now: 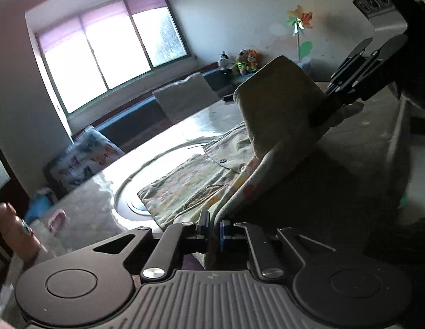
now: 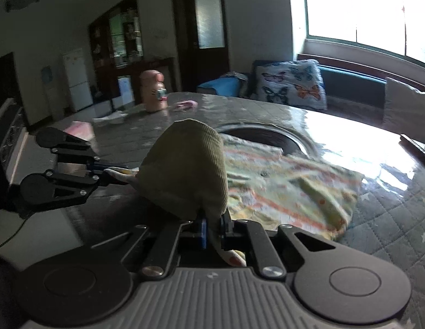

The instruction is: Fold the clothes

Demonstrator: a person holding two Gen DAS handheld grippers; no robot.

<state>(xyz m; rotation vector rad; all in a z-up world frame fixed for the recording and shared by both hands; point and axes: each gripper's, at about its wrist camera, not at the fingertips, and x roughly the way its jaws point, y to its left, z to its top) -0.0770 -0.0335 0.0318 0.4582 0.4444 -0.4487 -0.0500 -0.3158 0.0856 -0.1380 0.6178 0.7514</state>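
Observation:
A small yellow-green patterned garment with orange marks and a ribbed olive hem lies on the table, also in the right wrist view. My left gripper is shut on the garment's near edge. My right gripper is shut on the hem end. Both hold that end lifted above the flat part, so the cloth bows up between them. The right gripper shows in the left wrist view, the left gripper in the right wrist view.
A quilted grey tabletop has a round inset under the garment. A pink bottle, pink bits and a pink cloth sit at its far side. A window bench with a butterfly cushion lies beyond.

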